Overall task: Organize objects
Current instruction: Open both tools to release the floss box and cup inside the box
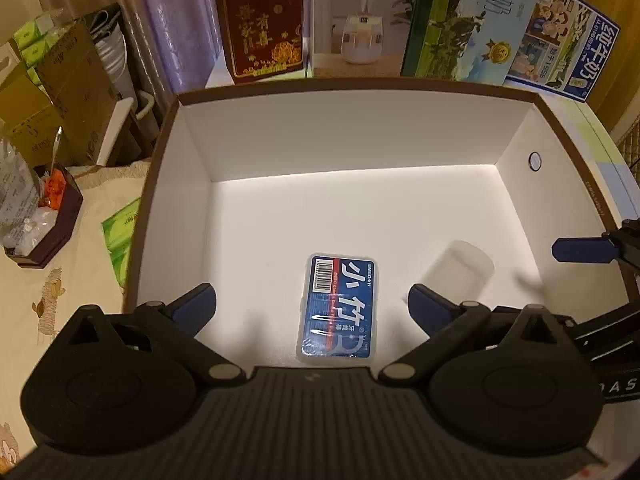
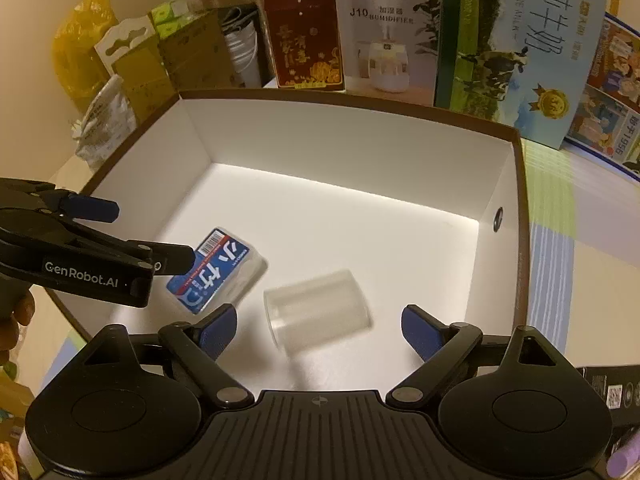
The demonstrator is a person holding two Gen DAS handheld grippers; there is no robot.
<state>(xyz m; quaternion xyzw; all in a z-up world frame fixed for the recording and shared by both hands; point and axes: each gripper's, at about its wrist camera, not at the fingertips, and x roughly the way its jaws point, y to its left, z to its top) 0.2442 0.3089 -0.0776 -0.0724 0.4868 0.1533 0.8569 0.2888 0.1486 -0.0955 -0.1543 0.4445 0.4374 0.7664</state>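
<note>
A white box with a brown rim [image 1: 340, 136] [image 2: 340, 148] stands open below both grippers. On its floor lies a clear flat case with a blue label [image 1: 338, 308] [image 2: 220, 268]. To the right of the case, a translucent plastic cup [image 1: 460, 272] [image 2: 316, 312] lies on its side and looks blurred. My left gripper [image 1: 312, 300] [image 2: 136, 234] hangs open above the case, its pads well clear of it. My right gripper [image 2: 320, 324] is open over the cup and does not touch it. One of its blue fingertips [image 1: 580, 250] shows at the right edge of the left wrist view.
Behind the box stand a red carton [image 1: 264, 24], a humidifier box [image 1: 360, 16] and milk cartons [image 1: 472, 16]. Left of it are cardboard boxes [image 1: 68, 92], a small dark tray of odds and ends [image 1: 44, 220] and a green pack [image 1: 120, 236]. A hand [image 2: 16, 320] holds the left gripper.
</note>
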